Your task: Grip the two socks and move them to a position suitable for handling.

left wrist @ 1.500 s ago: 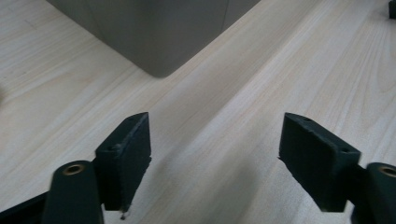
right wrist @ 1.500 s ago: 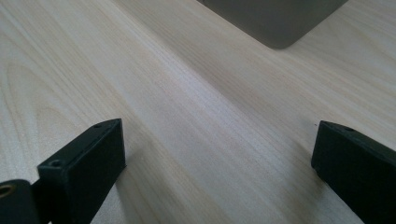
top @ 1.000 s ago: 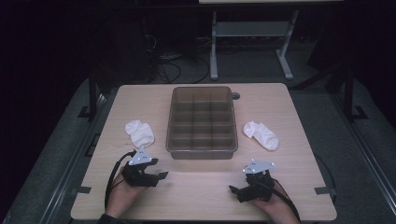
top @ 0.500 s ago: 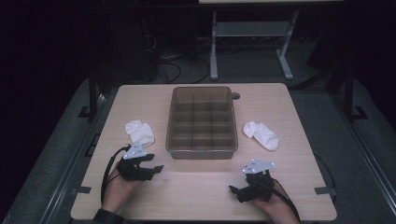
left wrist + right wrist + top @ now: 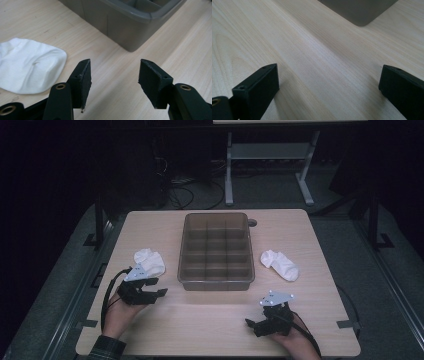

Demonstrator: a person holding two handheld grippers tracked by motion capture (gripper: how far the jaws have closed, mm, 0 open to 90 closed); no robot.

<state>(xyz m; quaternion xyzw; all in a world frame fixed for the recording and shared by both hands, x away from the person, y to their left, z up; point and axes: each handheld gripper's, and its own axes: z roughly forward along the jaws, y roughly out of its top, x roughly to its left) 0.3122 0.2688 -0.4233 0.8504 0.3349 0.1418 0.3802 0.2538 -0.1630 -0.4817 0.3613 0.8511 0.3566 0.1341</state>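
The left tool (image 5: 150, 287) sits near the counter's left edge, just short of a crumpled white sock (image 5: 149, 261), which lies left of the brown divided bin (image 5: 217, 282) at mid-counter. In the left gripper view that sock (image 5: 27, 67) lies off to one side of the jaws rather than between them. The jaws stand partly open with bare counter (image 5: 117, 82) in the gap and have just been closing, so they hold nothing.

To take this sock well, I judge that the tool should first swing toward it so that the fabric's raised fold lies squarely in the gap. The jaws should reopen a little if the bunch is thicker than the gap, then come down low and pinch a thick ridge, not a thin edge that could slip.

The right tool (image 5: 261, 324) rests near the counter's front edge, jaws wide apart over bare wood, holding nothing. A second sock (image 5: 280, 264) lies right of the bin, well apart from it.
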